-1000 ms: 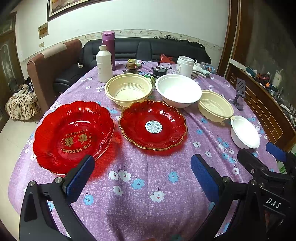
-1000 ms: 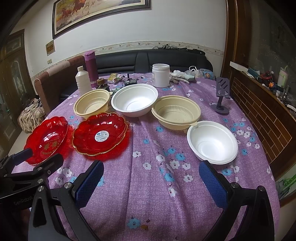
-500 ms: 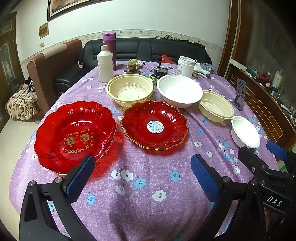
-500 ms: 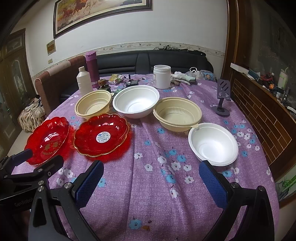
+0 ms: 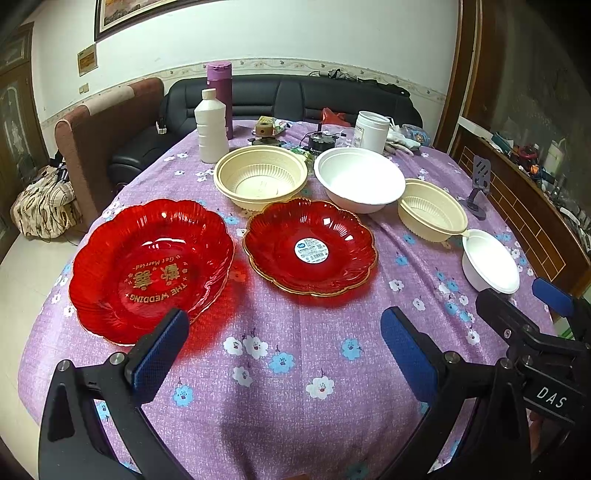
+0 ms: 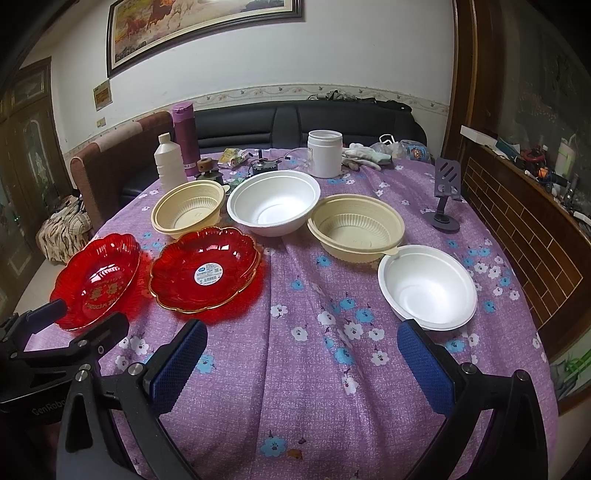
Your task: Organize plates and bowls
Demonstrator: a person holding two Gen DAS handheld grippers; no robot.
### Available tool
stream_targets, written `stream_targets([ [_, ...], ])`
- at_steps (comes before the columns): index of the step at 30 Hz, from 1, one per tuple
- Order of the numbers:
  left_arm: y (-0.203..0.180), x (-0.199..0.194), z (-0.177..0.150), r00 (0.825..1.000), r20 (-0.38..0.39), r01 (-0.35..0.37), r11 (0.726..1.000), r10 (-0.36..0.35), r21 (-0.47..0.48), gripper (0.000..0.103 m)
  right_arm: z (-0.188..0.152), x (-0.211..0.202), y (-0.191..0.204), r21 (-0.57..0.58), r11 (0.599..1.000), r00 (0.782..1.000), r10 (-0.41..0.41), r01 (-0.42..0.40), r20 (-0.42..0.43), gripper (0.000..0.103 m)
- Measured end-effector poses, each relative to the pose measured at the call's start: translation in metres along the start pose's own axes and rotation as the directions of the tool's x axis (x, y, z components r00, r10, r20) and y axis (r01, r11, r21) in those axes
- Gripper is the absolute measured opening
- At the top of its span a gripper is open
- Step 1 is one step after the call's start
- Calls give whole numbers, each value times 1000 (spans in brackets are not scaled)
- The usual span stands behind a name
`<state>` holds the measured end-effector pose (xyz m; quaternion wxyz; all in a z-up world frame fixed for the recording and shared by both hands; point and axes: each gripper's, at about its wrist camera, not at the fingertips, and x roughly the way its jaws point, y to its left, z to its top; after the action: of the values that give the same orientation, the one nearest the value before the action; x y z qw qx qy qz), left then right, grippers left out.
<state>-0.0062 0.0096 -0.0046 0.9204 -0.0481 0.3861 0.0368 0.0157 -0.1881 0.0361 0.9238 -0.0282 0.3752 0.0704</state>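
In the left wrist view the right gripper [image 5: 524, 306] hides the near rim of the small white bowl [image 5: 487, 258], and the large white bowl [image 5: 360, 181] covers the foot of the white jar [image 5: 371, 129]. In the right wrist view the left gripper [image 6: 62, 325] overlaps the near edge of the wedding plate [image 6: 98, 280]. The barcode sticker [image 6: 208, 274] on the gold-rimmed red plate [image 6: 205, 275] carries print too small to read, and the framed painting [image 5: 122, 14] is cut off by the top edge

Dim warm indoor light, sharp focus, fisheye bending, dark vignetted corners
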Motion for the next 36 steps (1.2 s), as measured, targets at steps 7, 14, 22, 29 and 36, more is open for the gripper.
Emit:
stream_targets([
  [7,0,0,0,1000,-2,-1,1000,1,1,103,-1,-1,0,1,1000,1000,1,-1,1,103],
  [14,1,0,-1,1000,-1,0,1000,0,1,103,-1,-1,1,1,1000,1000,3,-3,1,103],
  [22,1,0,-2,1000,-5,1,1000,-1,-1,103,-2,-1,1,0,1000,1000,4,-4,1,103],
  [29,34,-11,-3,999,29,15,999,-14,-43,103,-1,4,8,19,998,998,67,-67,-11,103],
  [36,136,-7,-7,993,27,-106,965,116,-240,103,15,27,32,129,947,947,308,-295,-96,103],
])
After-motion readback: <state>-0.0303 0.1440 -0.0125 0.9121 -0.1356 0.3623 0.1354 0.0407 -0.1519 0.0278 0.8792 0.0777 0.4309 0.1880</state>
